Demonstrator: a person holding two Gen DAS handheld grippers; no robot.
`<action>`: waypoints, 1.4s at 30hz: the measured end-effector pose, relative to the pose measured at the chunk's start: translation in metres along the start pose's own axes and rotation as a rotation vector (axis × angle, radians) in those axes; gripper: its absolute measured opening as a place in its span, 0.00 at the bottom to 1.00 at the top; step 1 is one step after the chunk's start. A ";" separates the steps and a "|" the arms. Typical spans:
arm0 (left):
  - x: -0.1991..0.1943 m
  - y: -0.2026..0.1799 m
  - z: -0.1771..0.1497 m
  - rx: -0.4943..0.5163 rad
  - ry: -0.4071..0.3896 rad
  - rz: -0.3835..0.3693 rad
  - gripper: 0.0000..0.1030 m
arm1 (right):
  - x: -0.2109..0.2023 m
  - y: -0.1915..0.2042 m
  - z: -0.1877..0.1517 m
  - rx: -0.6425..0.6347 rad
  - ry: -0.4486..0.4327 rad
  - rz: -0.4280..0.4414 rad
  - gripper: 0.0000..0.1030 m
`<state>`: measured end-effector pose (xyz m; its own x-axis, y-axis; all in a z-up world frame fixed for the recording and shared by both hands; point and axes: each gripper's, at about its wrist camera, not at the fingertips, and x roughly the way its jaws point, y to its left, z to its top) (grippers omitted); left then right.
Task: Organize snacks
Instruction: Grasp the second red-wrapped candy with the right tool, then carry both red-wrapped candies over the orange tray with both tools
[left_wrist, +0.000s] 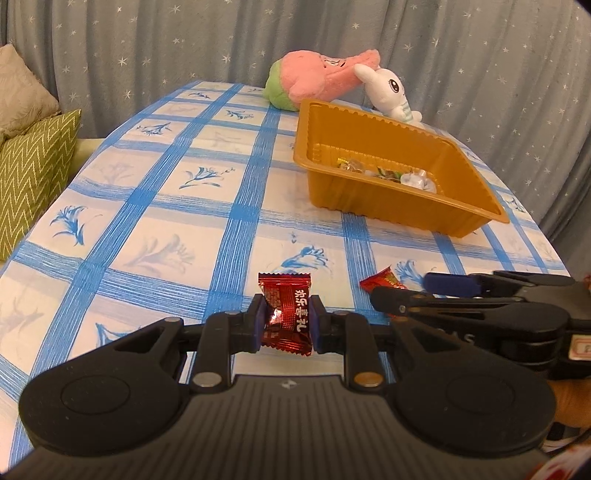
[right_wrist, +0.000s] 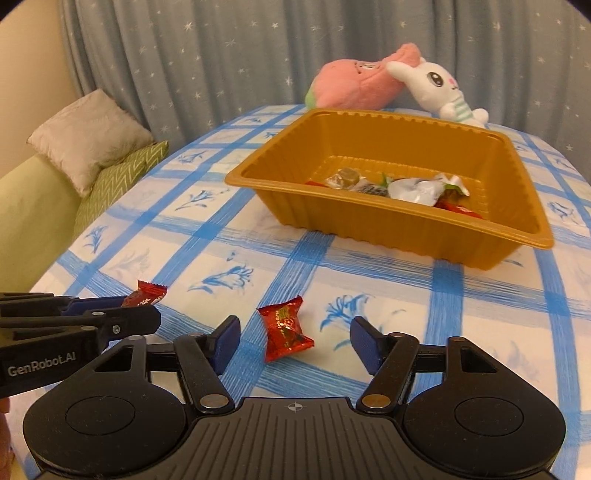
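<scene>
One sweet held in the left gripper, another lying loose before the right.

The left gripper (left_wrist: 286, 323) has its jaws pinched tight on a dark red sweet (left_wrist: 285, 314), held clear above the checked blue-and-white worktop (left_wrist: 166, 221). The right gripper (right_wrist: 293, 345) sits just beside it, jaws standing partly apart with nothing pressed between them; a bright red sweet (right_wrist: 284, 328) lies on the cloth between the two blue pads (right_wrist: 364, 341), touching neither. Farther back stands the gold tray (right_wrist: 369, 221), with a small heap of wrapped sweets (right_wrist: 410, 190) in its bottom. Behind the tray a pink plush toy (right_wrist: 354, 86) and a white plush rabbit (right_wrist: 439, 88) lean together against the starred grey curtain (right_wrist: 221, 55).
</scene>
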<state>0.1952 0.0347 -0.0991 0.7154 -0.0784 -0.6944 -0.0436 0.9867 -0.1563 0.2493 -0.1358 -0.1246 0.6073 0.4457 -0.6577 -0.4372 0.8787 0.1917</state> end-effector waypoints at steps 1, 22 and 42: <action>0.001 0.001 0.000 -0.001 0.002 0.001 0.21 | 0.003 0.001 0.000 -0.006 0.005 0.000 0.53; 0.006 -0.001 -0.002 0.004 0.012 -0.002 0.21 | 0.012 0.012 0.001 -0.069 -0.011 -0.048 0.21; -0.005 -0.018 0.005 0.045 -0.017 -0.036 0.21 | -0.031 0.006 0.007 -0.041 -0.046 -0.099 0.21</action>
<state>0.1961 0.0175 -0.0896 0.7274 -0.1119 -0.6770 0.0132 0.9887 -0.1492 0.2323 -0.1429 -0.0979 0.6784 0.3655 -0.6373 -0.4001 0.9114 0.0968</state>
